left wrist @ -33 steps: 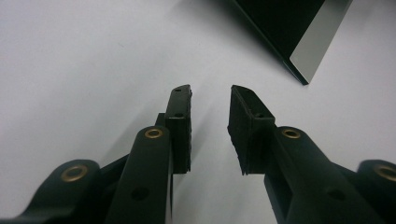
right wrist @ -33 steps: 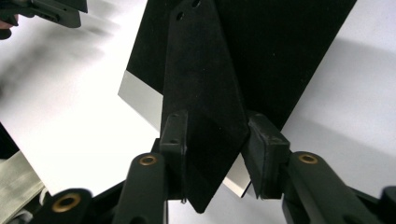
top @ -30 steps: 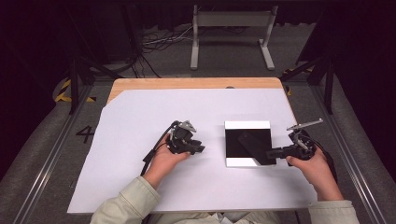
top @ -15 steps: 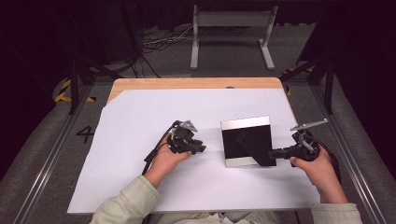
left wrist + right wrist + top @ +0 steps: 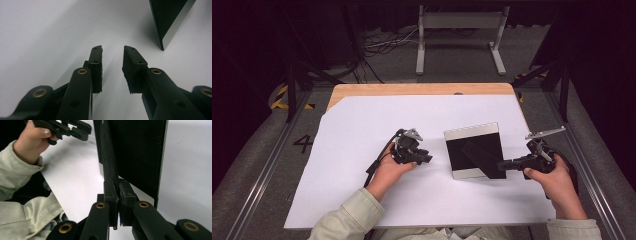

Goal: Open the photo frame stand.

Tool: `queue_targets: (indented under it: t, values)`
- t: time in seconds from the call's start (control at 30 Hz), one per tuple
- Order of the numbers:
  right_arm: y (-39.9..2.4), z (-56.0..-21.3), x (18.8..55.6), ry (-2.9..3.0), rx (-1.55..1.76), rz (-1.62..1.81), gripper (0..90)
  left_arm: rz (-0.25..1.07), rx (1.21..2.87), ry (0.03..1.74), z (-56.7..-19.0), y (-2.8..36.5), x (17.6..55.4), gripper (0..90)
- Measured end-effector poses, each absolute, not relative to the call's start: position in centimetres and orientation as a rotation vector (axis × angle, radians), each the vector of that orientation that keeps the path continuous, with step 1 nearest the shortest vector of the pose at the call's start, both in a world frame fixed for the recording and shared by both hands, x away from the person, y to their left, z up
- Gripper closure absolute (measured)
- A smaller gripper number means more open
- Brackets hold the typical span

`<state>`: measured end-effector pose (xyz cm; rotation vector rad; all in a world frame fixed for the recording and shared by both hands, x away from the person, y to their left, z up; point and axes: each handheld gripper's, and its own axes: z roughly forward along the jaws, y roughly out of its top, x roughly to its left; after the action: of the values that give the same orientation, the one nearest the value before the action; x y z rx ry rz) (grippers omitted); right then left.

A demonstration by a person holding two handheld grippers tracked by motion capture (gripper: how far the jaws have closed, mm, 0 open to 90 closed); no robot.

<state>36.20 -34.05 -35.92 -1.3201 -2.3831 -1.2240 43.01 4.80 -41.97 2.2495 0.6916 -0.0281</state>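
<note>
The black board (image 5: 474, 152) with a pale silver edge lies on the white sheet (image 5: 362, 130) that covers the table, right of the sheet's middle and slightly skewed to the sheet's edges. A narrow black strip (image 5: 108, 152) runs across the board's face toward its near right corner.

Right gripper (image 5: 504, 165): at the board's near right corner. Its jaws have just been closing, and in the right gripper view the pads are clamped on the end of the black strip, with the board's edge just beside them. The right hand (image 5: 557, 182) holds the gripper low over the sheet, right of the board.

Left gripper (image 5: 427, 158): just left of the board, clear of it. In the left gripper view its jaws stand apart over bare sheet with nothing between them; a corner of the board sits ahead and off to one side. The left hand (image 5: 389, 172) rests on the sheet, left of the board.
</note>
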Motion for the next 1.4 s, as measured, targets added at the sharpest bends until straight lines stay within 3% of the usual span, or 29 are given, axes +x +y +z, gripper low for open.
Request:
queue_targets:
  t: [1.4]
  values:
    - [-32.9, -35.2, 35.8, -2.353, -1.250, -1.387, 88.5, -0.006, 2.219, 0.693, -41.6, 5.2, 43.1, 69.9]
